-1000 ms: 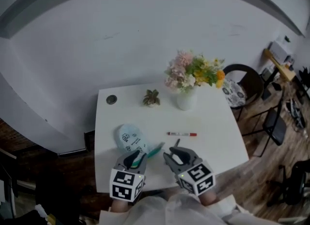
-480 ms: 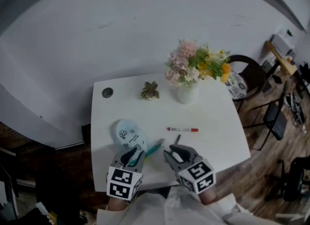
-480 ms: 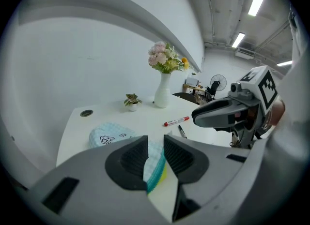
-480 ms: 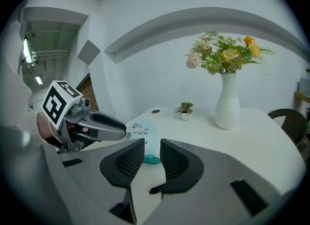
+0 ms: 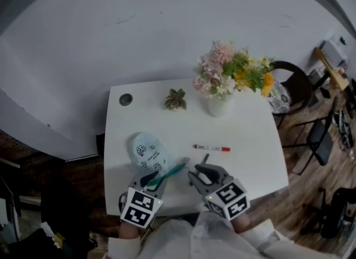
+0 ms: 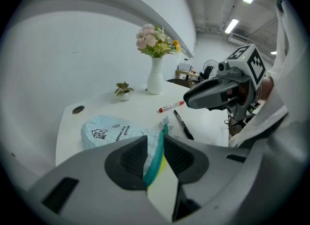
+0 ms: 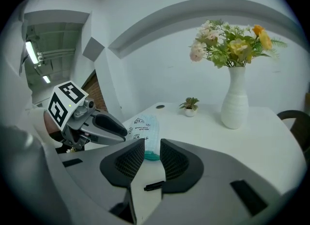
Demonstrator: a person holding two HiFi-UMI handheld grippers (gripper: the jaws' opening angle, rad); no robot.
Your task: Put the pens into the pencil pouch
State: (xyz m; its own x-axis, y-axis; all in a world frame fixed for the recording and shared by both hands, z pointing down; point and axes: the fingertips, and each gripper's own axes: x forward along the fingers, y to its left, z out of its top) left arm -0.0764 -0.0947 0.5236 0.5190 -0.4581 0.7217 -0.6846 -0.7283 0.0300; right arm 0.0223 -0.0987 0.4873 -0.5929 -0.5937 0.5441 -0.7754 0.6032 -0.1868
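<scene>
Clamped pouch (image 5: 149, 151) on table (image 5: 250, 135)
Teal rim pinched by left gripper (image 5: 151, 181); right gripper (image 5: 199, 173) narrowly parted, empty; red pen (image 5: 211, 148), black pen (image 5: 204, 160) still outside.

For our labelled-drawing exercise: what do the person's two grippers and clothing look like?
The left gripper and right gripper are grey, with dark ribbed fingers; each carries a white cube bearing black square markers. The person's clothing is white.

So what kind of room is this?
Probably an office or workroom: a white table with a vase of flowers, black chairs on a wood floor beside it, and strip lights on a bare ceiling in the left gripper view.
</scene>
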